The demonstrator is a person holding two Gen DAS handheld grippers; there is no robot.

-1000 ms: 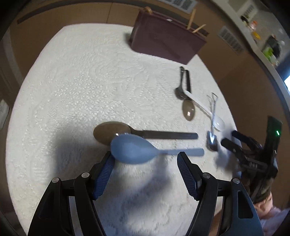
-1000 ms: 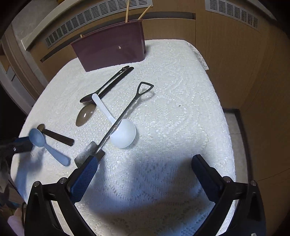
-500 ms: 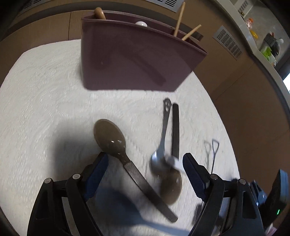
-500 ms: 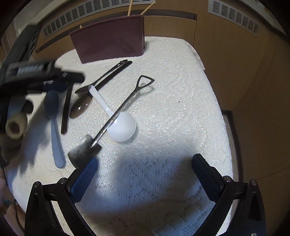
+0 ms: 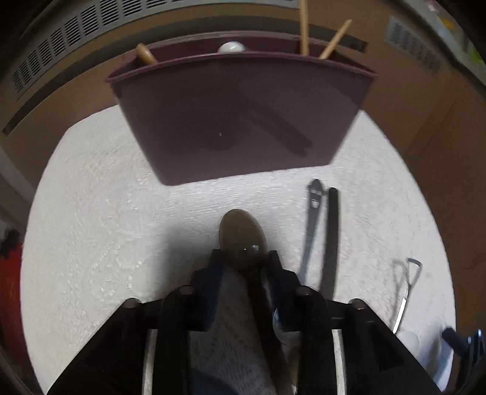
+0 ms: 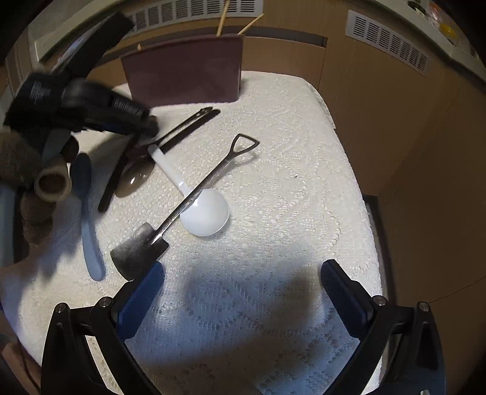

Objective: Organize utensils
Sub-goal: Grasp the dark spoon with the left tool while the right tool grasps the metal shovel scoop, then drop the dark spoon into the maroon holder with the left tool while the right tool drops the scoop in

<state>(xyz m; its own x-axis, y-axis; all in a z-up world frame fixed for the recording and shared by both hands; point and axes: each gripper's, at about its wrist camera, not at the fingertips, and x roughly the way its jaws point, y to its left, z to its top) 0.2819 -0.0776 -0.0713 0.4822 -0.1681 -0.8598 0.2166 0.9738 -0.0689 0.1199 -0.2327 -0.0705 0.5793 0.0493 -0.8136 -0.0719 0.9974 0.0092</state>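
- Brown spoon [image 5: 243, 240] sits between fingers of L tool [image 5: 244, 258], jaws narrowed onto its neck just behind the bowl; bowl sticks out fwd toward the maroon caddy [image 5: 240, 118]. Grip near the bowl prob. chosen so handle trails back under the tool and the bowl leads into the holder.
- Can't tell if the spoon is lifted or resting on the white lace cloth [image 5: 100, 212]; handle lost in dark under the tool body.
- R tool [image 6: 243, 288] spread wide, holding nothing, hovering over the table near edge. Judged: parked clear while L works.
- Caddy at far edge of table; already holds wooden sticks [image 5: 303, 27], a wooden handle and sth white and round at its rim. Compartments inside not visible.
- Loose on the cloth: shovel-shaped spoon [image 6: 188, 200] lying across white ladle spoon [image 6: 203, 212]; blue spoon [image 6: 88, 218] off to L; two dark utensils [image 5: 322, 234] side by side nr caddy.
- R view: L tool body covers part of the brown spoon and another spoon's bowl beside it; motion blur there.
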